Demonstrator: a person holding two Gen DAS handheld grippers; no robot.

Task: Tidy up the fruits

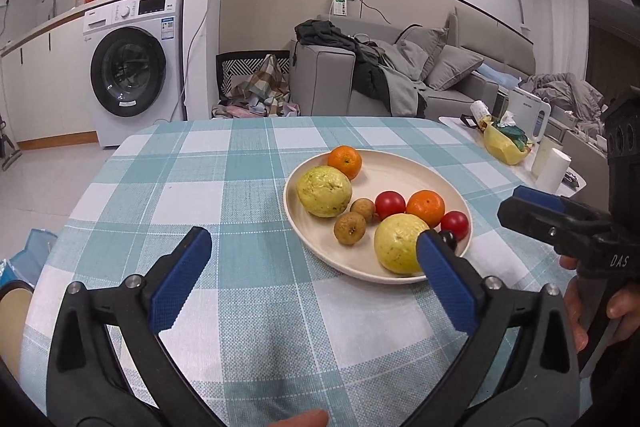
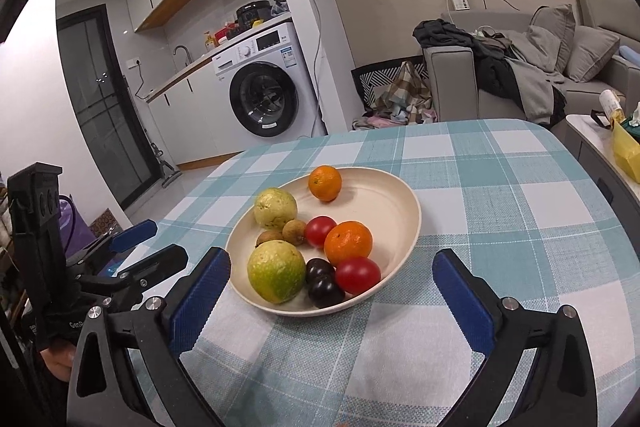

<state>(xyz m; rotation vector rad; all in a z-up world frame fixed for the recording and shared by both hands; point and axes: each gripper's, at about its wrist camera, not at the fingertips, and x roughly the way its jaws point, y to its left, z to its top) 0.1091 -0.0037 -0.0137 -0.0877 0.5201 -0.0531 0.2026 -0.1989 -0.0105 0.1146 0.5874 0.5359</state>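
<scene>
Already every fruit sits on the cream plate [image 2: 400, 195] toward the tablecloth's [image 2: 520, 227] right edge: two guavas [image 2: 276, 271], two oranges [image 2: 347, 242], two tomatoes, two longans, two dark plums; your left gripper [image 1: 312, 263] and right gripper [image 2: 332, 287] hang spread wide and empty; whether sorting is ahead or finished cannot be told; "DAS" shows on the right gripper's body.

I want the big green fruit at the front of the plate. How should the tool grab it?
Come from above with the right tool, pinching the big green fruit across its widest middle. It is round, and the dark plums touch one side, so keep the fingers clear.
</scene>
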